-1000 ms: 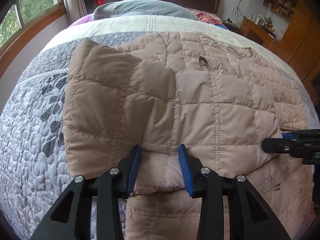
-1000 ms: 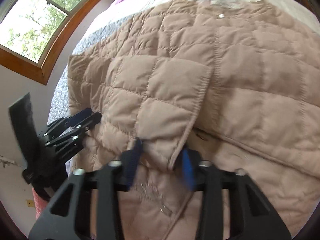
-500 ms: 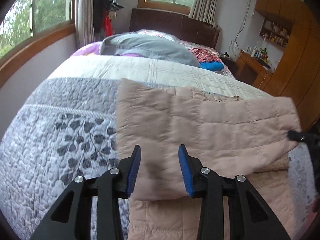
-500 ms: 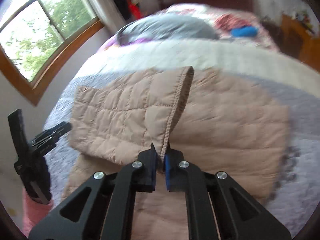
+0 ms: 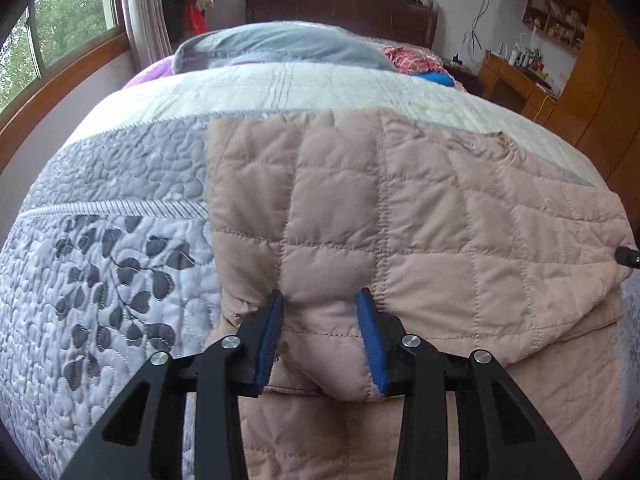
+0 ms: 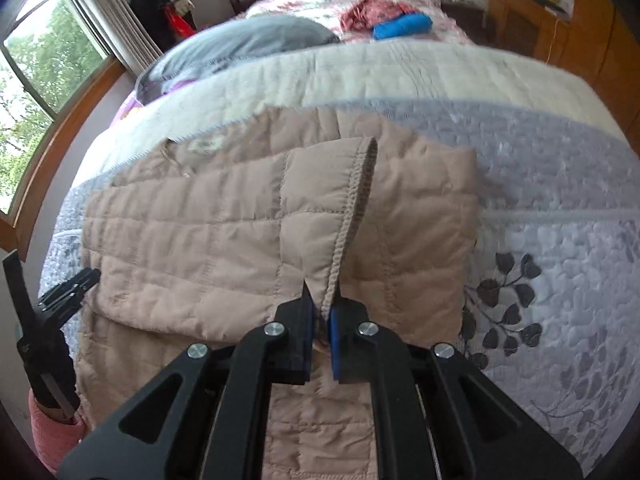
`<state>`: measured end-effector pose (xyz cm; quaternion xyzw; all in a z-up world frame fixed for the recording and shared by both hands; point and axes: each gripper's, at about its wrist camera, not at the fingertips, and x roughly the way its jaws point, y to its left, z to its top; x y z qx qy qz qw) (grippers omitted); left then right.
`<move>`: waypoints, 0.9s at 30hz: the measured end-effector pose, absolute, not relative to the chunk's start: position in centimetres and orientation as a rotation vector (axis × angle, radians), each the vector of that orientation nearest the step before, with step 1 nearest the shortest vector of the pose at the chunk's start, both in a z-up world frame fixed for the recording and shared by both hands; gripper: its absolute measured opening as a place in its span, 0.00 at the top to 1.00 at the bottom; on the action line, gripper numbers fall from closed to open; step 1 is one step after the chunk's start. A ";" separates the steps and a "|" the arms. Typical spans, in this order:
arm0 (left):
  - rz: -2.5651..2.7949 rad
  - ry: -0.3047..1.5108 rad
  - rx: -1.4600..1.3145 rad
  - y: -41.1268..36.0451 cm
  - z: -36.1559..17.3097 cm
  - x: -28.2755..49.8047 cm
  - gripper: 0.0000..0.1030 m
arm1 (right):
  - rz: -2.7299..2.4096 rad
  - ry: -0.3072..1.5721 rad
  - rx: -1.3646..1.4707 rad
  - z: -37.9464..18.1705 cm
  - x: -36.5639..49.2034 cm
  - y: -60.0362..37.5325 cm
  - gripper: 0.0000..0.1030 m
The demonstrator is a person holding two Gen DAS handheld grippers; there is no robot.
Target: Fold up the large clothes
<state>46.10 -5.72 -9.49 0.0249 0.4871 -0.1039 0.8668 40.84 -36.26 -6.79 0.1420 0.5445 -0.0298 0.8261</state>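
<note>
A beige-pink quilted jacket lies on the bed, its near part doubled over the rest. My left gripper pinches a thick puffy fold at the jacket's left near edge, blue pads pressed into the padding on both sides. My right gripper is shut on the stitched hem of the jacket, which rises as a ridge from its jaws. The left gripper shows at the left edge of the right wrist view, above a pink sleeve. The right gripper's tip peeks in at the far right of the left wrist view.
A grey quilt with a leaf pattern covers the bed, with a cream band beyond it. A grey pillow, red cloth and a blue bundle lie near the dark headboard. Windows run along the left; a wooden desk stands at the right.
The right jaws closed on the hem. Both grippers lifted the jacket's near edge and carried it toward the headboard, so the near part now lies doubled over the rest.
</note>
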 end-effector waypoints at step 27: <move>-0.282 1.030 0.179 -11.8 -9.3 44.3 0.59 | 0.053 1.189 0.187 -8.5 42.3 -26.3 0.75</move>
